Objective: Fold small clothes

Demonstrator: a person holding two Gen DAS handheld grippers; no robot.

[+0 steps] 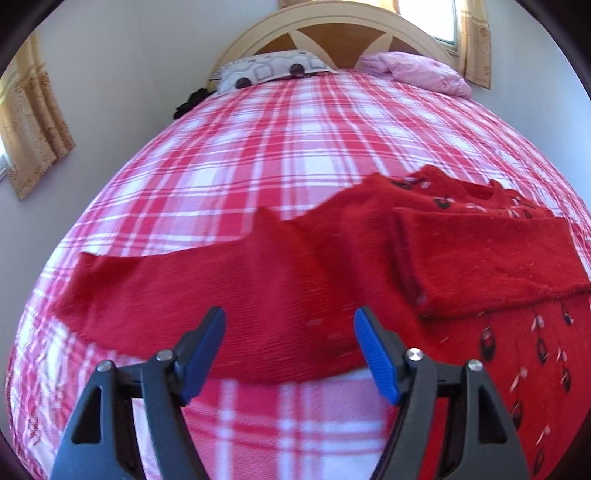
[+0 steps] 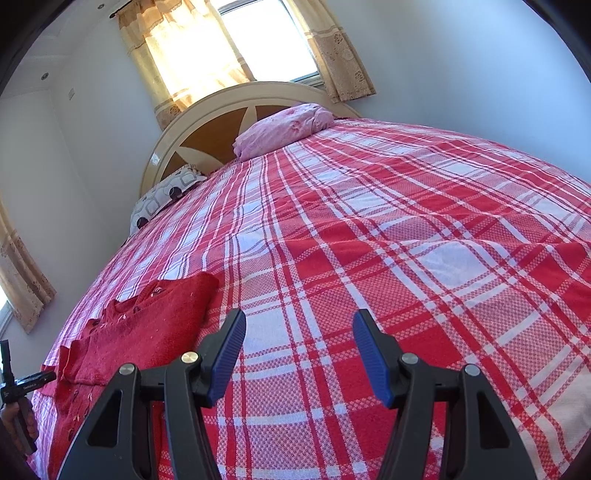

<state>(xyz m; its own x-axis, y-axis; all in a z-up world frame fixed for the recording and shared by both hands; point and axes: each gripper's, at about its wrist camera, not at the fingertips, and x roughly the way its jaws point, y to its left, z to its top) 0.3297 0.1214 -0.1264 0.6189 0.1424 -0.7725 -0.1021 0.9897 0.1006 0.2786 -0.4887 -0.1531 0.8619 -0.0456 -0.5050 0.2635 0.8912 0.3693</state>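
Left gripper (image 1: 289,349) spread wide and empty, poised low over the unfolded sleeve (image 1: 207,280) of the red sweater (image 1: 369,258), likely lined up to pinch it and carry it inward to match the other sleeve (image 1: 491,258), already laid across the body. Right gripper (image 2: 299,350) equally agape, holding nothing, parked over bare plaid bedspread (image 2: 406,240), seemingly out of the way. Sweater flat near the bed's foot, collar toward the headboard (image 1: 332,22), long axis running up the bed, loose sleeve stretched crosswise to the left.

The left tool (image 1: 289,352) has 2 black triangular arms with silver screws. The right tool (image 2: 299,354) matches. Ribbed blue pads (image 1: 375,356) line the fingers.
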